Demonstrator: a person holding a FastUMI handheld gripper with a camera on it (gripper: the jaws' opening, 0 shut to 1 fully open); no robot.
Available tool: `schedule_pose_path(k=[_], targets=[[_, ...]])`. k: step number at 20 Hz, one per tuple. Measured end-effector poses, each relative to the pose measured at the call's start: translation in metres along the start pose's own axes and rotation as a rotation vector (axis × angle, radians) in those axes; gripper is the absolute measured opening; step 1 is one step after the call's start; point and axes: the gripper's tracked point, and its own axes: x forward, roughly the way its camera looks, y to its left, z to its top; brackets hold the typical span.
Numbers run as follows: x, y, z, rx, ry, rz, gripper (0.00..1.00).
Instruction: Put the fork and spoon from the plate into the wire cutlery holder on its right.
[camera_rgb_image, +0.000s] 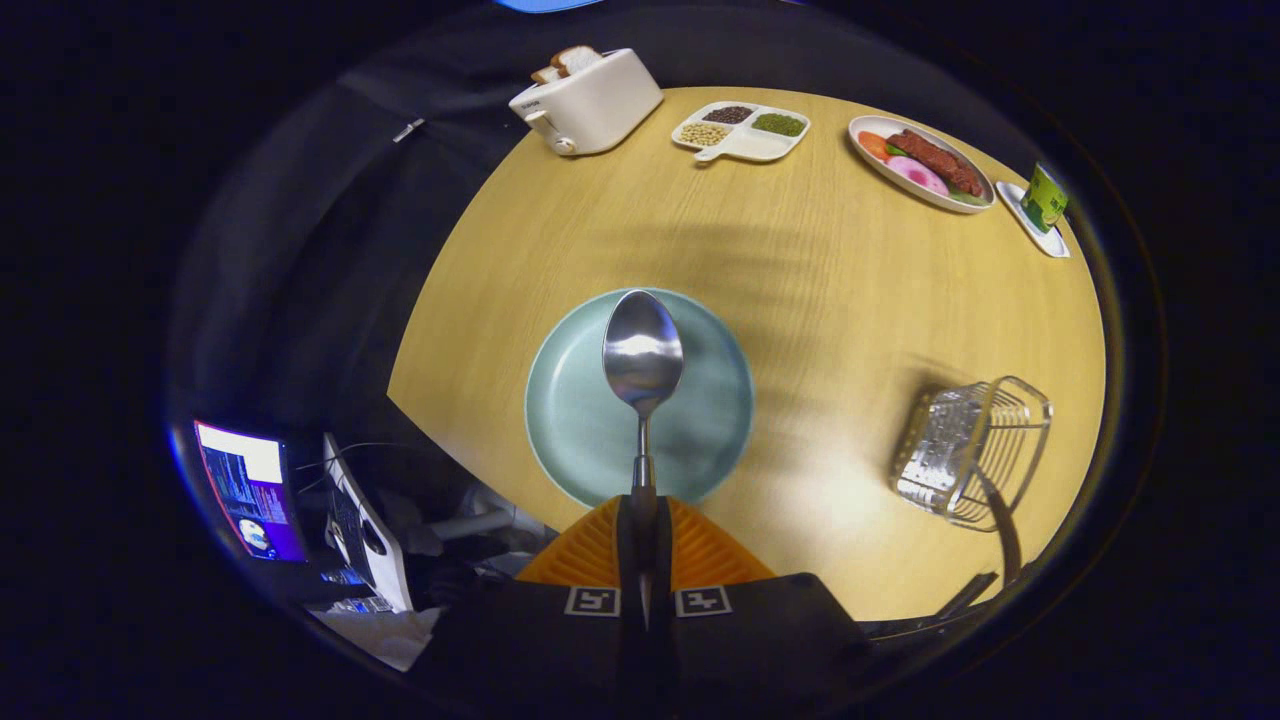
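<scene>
My jaws are clenched on the handle of the spoon (643, 360), orange fingers (590, 555) pressed tight on either side of it, and the bowl of the spoon sticks straight out ahead of me, lifted over the pale green plate (640, 400). I see no fork on the plate; there is a dark handle rising out of the wire cutlery holder (972, 450), which may well be it, though I cannot tell for sure. The holder stands on the wooden surface (800, 280) off to the right of the plate, well apart from it, and looks tilted in this wide lens. To do this carry well, I would keep my grip firm so the smooth metal does not swivel, swing right until I am above the holder's open top, then tip the spoon so it points down into the basket before letting go. Releasing low matters: the wire frame looks light and a drop from height could knock it over. The toaster (590, 100) and the food dishes sit far beyond.
</scene>
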Motion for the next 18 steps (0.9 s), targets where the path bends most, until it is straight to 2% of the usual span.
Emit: schedule_pose_path(k=[2, 5, 9, 13, 18], targets=[[-0.03, -0.033, -0.004, -0.038, 0.019, -0.045, 0.05], [-0.067, -0.073, -0.008, -0.007, 0.057, -0.061, 0.05], [-0.099, -0.124, -0.024, -0.015, 0.174, -0.099, 0.05], [-0.113, -0.162, -0.036, -0.031, 0.319, -0.121, 0.05], [-0.106, -0.179, -0.04, -0.049, 0.458, -0.13, 0.05]])
